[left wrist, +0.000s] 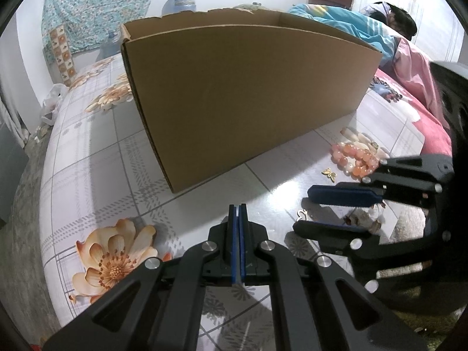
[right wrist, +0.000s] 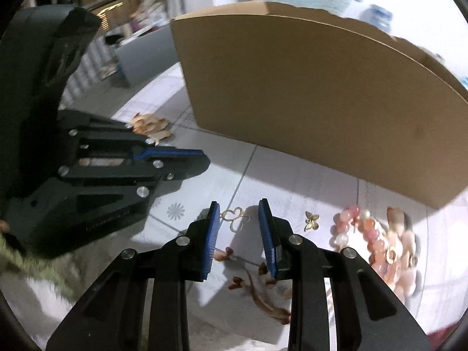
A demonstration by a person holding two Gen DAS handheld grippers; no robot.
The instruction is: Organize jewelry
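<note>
The right gripper hangs wide and empty, a gold openwork charm lying on the bed sheet just ahead between its fingertips, at lower centre of the right wrist view. The left gripper, pinched closed on nothing, sits farther off. The cardboard box stands beyond.

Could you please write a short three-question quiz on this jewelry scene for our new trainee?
1. True or false: the left gripper is shut with nothing between its pads.
2. Which piece lies between the open fingers of the right gripper? A) pink bead bracelet B) gold outline butterfly C) solid gold butterfly charm
3. Fill in: the jewelry lies on the floral cloth in front of the ____ box.

Key: 1 true; 2 B; 3 cardboard.
</note>
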